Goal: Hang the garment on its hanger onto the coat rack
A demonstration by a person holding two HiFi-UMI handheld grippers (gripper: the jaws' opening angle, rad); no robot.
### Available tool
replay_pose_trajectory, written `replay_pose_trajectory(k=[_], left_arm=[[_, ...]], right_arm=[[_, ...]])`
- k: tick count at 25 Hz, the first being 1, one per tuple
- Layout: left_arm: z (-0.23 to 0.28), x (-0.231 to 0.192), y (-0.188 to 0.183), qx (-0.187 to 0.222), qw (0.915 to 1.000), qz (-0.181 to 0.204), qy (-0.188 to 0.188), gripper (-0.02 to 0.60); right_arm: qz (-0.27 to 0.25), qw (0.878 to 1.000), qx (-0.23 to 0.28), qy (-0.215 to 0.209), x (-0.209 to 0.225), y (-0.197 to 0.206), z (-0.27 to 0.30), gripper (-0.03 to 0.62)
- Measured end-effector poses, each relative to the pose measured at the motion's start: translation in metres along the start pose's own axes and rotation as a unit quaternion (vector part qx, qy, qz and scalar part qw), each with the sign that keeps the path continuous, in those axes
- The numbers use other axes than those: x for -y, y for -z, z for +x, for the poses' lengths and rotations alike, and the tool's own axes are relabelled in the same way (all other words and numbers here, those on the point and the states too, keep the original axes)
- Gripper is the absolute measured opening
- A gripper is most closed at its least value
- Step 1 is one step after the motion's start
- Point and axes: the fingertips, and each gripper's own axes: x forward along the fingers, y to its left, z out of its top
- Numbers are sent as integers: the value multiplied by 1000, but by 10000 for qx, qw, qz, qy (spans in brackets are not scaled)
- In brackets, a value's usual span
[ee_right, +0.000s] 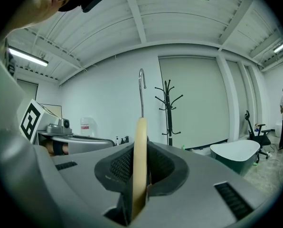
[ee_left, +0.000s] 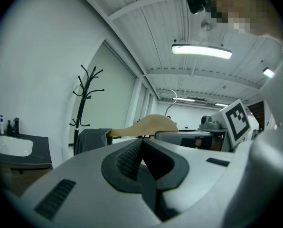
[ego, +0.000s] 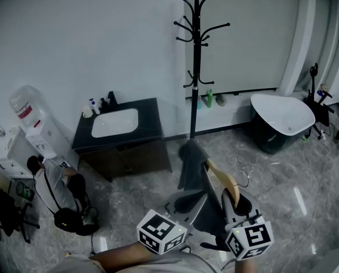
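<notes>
The black coat rack (ego: 196,56) stands against the far wall, well beyond both grippers. My right gripper (ego: 233,197) is shut on a pale wooden hanger (ego: 222,178). In the right gripper view the hanger (ee_right: 139,151) stands on edge between the pads, its metal hook (ee_right: 141,89) pointing up and the coat rack (ee_right: 169,109) behind it. A dark grey garment (ego: 190,164) hangs from the hanger's far end. My left gripper (ego: 185,201) sits just left of the hanger, jaws closed with nothing seen between them. In the left gripper view the hanger (ee_left: 148,125) and garment (ee_left: 91,139) lie beyond its tips (ee_left: 142,148).
A dark cabinet with a white sink (ego: 121,128) stands left of the rack, and a water dispenser (ego: 30,118) further left. A person (ego: 54,182) crouches there. A white tub-like seat (ego: 283,114) and an office chair (ego: 318,98) are at the right. Grey tiled floor lies between.
</notes>
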Motion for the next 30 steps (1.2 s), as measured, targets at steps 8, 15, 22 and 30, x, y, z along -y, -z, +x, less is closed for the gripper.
replay_pose_trajectory(k=[8, 15, 22, 30], left_arm=[[36, -6, -5, -17, 9999, 82, -73, 5], [78, -50, -9, -5, 10000, 29, 3, 5], [141, -137, -34, 66, 9997, -66, 220, 5], [202, -227, -76, 208, 9986, 47, 480, 5]], right_arm=[[67, 10000, -7, -2, 36, 3, 16, 63], [70, 9999, -51, 136, 71, 0, 65, 63], [35, 9993, -148, 349, 114, -19, 153, 63], [62, 9995, 71, 308, 159, -60, 249, 63]])
